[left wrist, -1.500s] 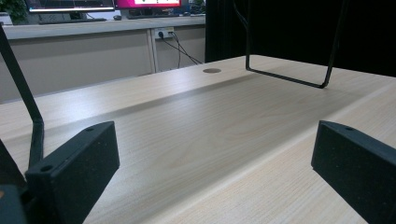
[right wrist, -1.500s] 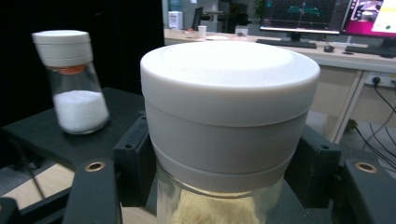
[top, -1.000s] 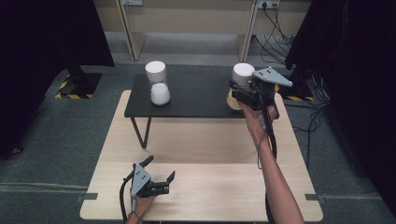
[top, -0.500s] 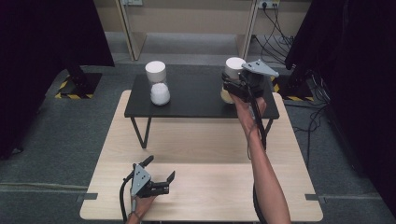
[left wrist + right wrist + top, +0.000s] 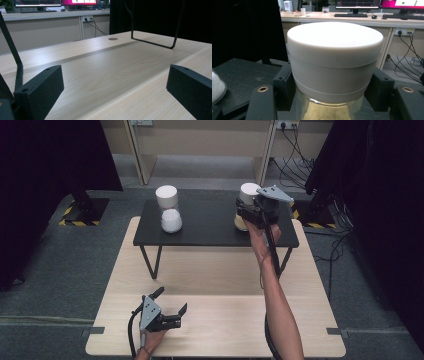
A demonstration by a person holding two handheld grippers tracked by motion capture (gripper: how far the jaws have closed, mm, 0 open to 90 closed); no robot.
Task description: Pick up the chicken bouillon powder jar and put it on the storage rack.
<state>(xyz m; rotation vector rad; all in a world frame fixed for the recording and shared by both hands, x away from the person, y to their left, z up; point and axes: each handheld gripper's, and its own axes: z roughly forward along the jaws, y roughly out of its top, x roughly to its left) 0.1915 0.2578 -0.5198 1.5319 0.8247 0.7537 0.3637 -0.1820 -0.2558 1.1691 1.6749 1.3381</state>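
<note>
- Left gripper (image 5: 172,316): rests at the near edge of the light wood-grain table (image 5: 215,275); jaws stand wide apart with nothing between them. The black pads (image 5: 40,90) are matte and blocky.
- Right gripper (image 5: 250,217): held over the right end of the black shelf (image 5: 210,222), which stands on thin wire legs at the far side of the table. Its jaws are closed on the jar.
- Jar (image 5: 332,75): a clear, smooth body, probably glass, holds a pale yellowish granular fill; a broad off-white cap with a matte finish sits on top. The pads press the sides just below the cap.
- Handling, as a judgement: the body is rigid and likely slippery and breakable; the fill adds moderate weight. Grip low on the cap or at the neck, where the step of the cap stops the jar slipping downward. Keep it upright.
- Second jar (image 5: 170,210): stands at the far left of the shelf, well apart; same white cap, white fill.
</note>
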